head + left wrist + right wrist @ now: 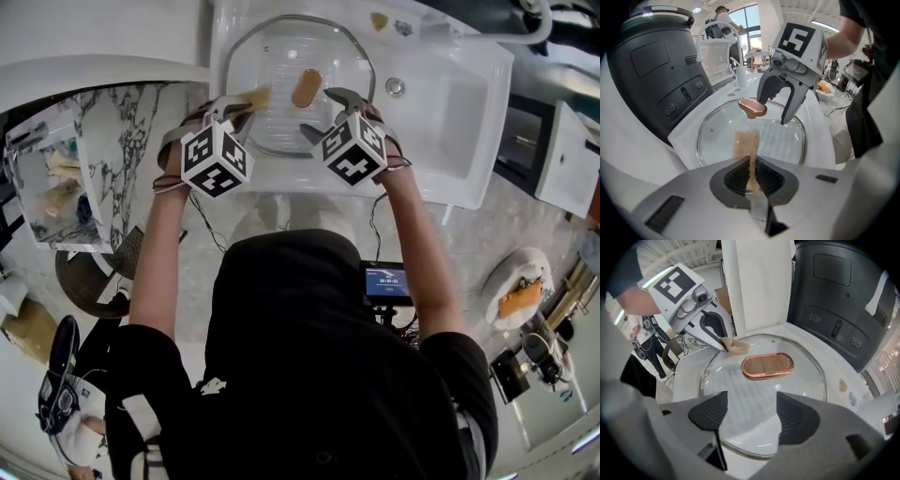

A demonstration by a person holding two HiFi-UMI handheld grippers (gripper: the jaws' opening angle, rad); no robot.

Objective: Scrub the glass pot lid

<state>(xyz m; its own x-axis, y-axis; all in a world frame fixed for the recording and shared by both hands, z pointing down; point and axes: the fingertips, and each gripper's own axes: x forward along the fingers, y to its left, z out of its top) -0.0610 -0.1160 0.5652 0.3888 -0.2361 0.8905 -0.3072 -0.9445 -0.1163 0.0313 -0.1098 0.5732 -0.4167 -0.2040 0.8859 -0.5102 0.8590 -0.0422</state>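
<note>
While you stand at the white sink (441, 112), both grippers are over the glass pot lid (281, 56) as listed below.

Lid position: the glass pot lid lies flat in the sink, handle side up, and fills most of the basin.
Lid handle: the copper-coloured oval handle (306, 87) sits at the centre of the glass.
Left gripper: your left gripper (242, 105) has its jaws pressed together on a tan scrub pad (255, 96).
Scrub pad: the pad's free end lies on the glass just beside the handle, on your left-hand side of the lid.
Right gripper: your right gripper (330, 114) has its jaws spread apart with nothing between them; only the lid's glass shows below.
Right gripper position: it is over the near right part of the lid, close to the handle. Contact with the glass cannot be confirmed.
Marker cubes: one cube (217, 157) rides on each gripper, facing up toward you.
Surroundings: a dark grey appliance housing (651, 70) stands against the far side of the sink.
</note>
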